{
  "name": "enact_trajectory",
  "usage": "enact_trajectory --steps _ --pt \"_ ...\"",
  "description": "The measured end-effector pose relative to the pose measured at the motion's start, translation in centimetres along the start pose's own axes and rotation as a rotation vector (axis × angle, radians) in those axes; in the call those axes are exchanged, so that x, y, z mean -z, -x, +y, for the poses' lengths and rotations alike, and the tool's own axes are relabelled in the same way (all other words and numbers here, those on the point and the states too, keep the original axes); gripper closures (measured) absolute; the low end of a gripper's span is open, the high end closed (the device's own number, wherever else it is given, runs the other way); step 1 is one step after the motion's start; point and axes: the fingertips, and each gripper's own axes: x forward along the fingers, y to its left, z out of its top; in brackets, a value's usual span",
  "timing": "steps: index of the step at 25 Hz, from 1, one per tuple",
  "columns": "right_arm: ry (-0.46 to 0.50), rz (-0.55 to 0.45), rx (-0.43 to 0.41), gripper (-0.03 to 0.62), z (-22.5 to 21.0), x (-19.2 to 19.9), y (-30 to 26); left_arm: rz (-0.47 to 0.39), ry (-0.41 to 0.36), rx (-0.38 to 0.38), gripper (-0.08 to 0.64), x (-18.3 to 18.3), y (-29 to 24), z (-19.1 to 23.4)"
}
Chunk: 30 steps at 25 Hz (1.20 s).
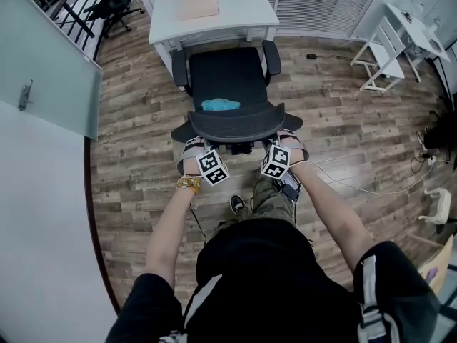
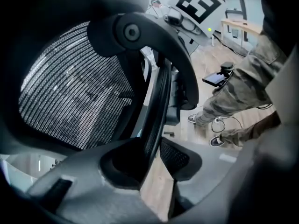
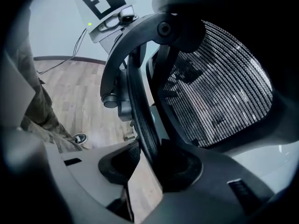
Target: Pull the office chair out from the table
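Observation:
The black office chair (image 1: 227,77) stands just in front of the white table (image 1: 246,16), its seat facing the table, with a blue cloth (image 1: 220,105) on it. The mesh backrest (image 1: 235,123) is turned towards me. My left gripper (image 1: 191,148) grips the backrest's left edge and my right gripper (image 1: 289,143) its right edge. In the left gripper view the backrest rim (image 2: 156,101) runs down between the pads of the left gripper (image 2: 152,160), which close on it. The right gripper view shows the same: the rim (image 3: 140,120) is pinched in the right gripper (image 3: 145,164).
A brown pad (image 1: 198,4) lies on the table. A glass partition (image 1: 50,56) lines the left side, with another black chair (image 1: 114,2) behind it. A white folding stand (image 1: 385,48) is at the right, cables (image 1: 357,184) trail on the wooden floor, and my shoe (image 1: 238,204) is behind the chair.

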Motion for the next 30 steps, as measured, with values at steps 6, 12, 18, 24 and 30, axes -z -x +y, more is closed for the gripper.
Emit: enact_trajectory --steps 6,12,18,24,30 --pt "0.008 -0.008 0.002 0.466 0.8 0.4 0.7 -0.003 0.006 -0.004 0.416 -0.2 0.6 -1.1" --pt "0.018 -0.02 0.003 0.466 1.5 1.1 1.6 -0.007 0.009 -0.009 0.416 -0.9 1.3 -2.3" --pt "0.026 -0.024 -0.003 0.466 2.0 1.7 2.2 -0.012 0.015 -0.017 0.415 -1.4 1.7 -3.2" --pt "0.033 -0.031 0.0 0.466 3.0 2.0 3.1 -0.027 0.014 -0.017 0.414 -1.6 2.3 -4.6" --pt "0.048 -0.057 0.008 0.466 3.5 2.3 3.9 -0.059 0.004 -0.034 0.413 -2.0 3.4 -5.1"
